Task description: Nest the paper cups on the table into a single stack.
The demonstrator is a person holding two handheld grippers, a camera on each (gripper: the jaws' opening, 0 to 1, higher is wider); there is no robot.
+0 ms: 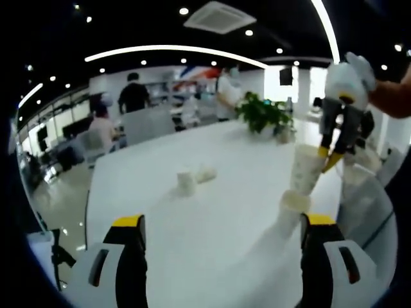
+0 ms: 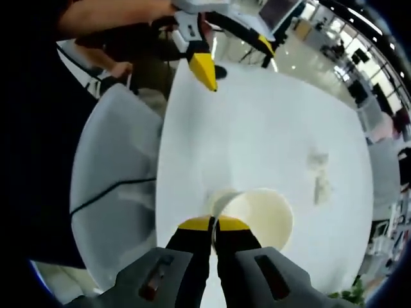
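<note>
In the left gripper view my left gripper (image 1: 223,221) is open, its yellow-tipped jaws wide apart over the white table (image 1: 192,244). My right gripper (image 1: 327,157) comes in from the upper right, shut on the rim of a paper cup (image 1: 306,170) held tilted just above another cup (image 1: 294,203) standing on the table. An upright cup (image 1: 186,182) and a cup lying on its side (image 1: 207,173) sit mid-table. In the right gripper view my right gripper (image 2: 214,224) pinches the held cup (image 2: 263,215), with the lower cup's rim (image 2: 218,197) beneath. The left gripper (image 2: 234,58) shows at the top.
A potted plant (image 1: 260,114) stands at the table's far end. Grey chairs (image 2: 115,160) line the table's edge close to the held cup. The two loose cups (image 2: 318,173) lie farther across the table. People stand and sit in the background.
</note>
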